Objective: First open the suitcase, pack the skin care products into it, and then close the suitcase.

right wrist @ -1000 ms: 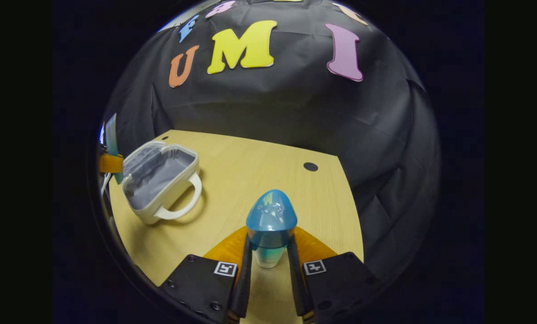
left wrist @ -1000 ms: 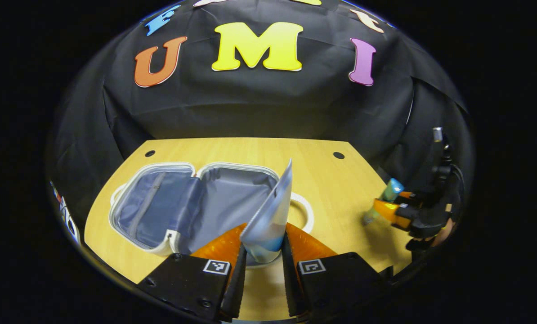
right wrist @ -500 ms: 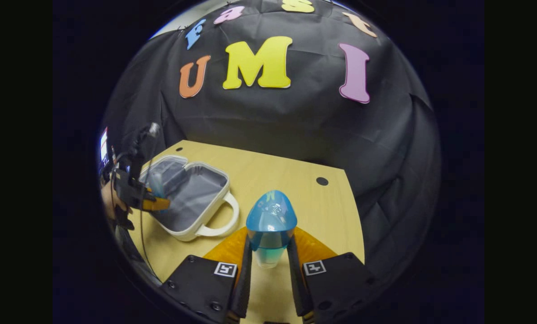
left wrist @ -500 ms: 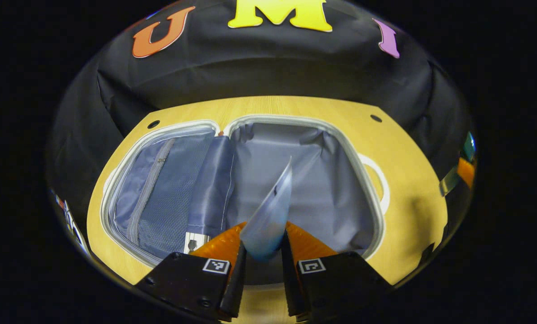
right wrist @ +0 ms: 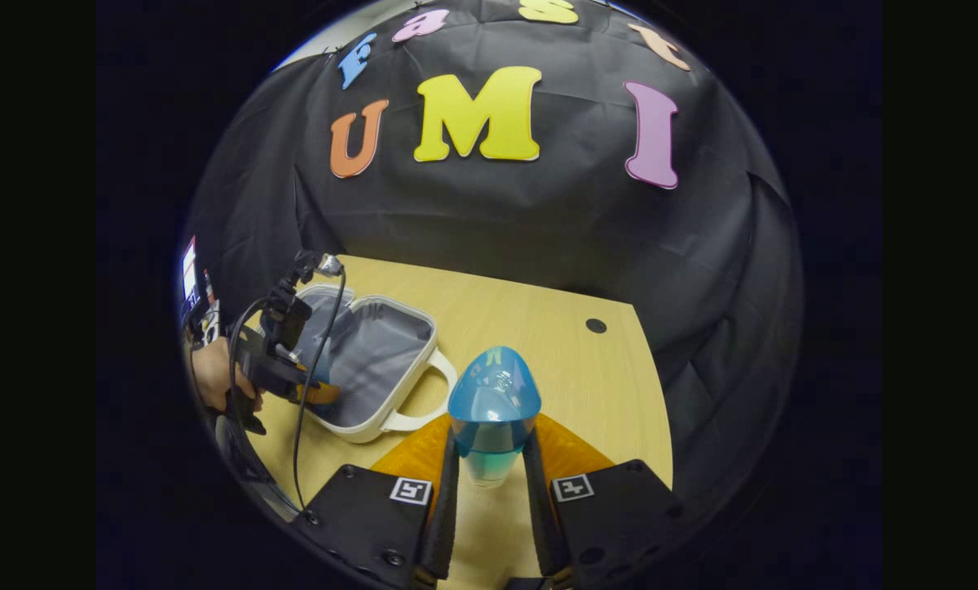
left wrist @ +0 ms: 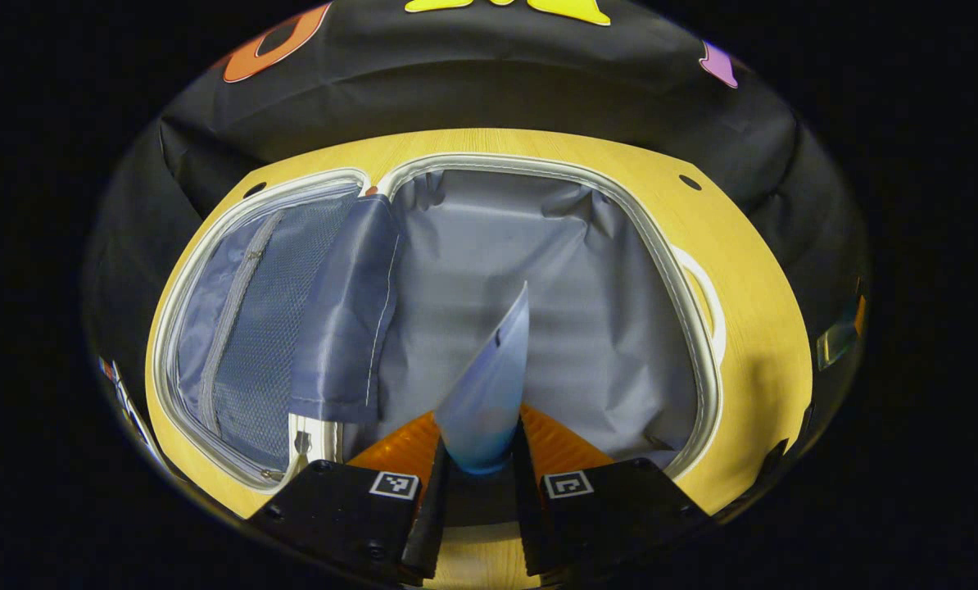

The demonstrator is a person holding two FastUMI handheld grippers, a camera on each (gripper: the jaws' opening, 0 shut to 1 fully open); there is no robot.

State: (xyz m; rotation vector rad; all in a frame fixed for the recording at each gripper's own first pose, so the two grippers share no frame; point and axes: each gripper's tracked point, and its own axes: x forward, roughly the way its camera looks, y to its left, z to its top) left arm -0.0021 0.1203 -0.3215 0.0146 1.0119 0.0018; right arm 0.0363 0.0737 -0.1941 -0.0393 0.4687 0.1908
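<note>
Suitcase [left wrist: 538, 270] lay open and flat on the wooden counter [left wrist: 763, 360]: mesh-pocketed lid half at left, grey-lined main compartment at right, white handle [left wrist: 706, 299] on its right edge. A loose lining flap hung between the halves. The left gripper [left wrist: 479, 467] held its jaws clamped on a flat silvery sachet [left wrist: 489, 385], upright over the near part of the main compartment, whose floor beyond lay bare. A strip of counter remained free right of the handle.

The right gripper view showed, from the side, the left gripper [right wrist: 313, 392] and the hand [right wrist: 215, 378] holding it at the suitcase's [right wrist: 374, 360] near rim, with its cable trailing down; open counter [right wrist: 587, 385] stretched right to a round hole. The right gripper [right wrist: 493, 483] had its jaws clamped on a blue-capped bottle [right wrist: 493, 410], well apart from the suitcase.

Compared with a second earlier, the left gripper had advanced from outside the case to above its interior; the right gripper's hold was unchanged.
</note>
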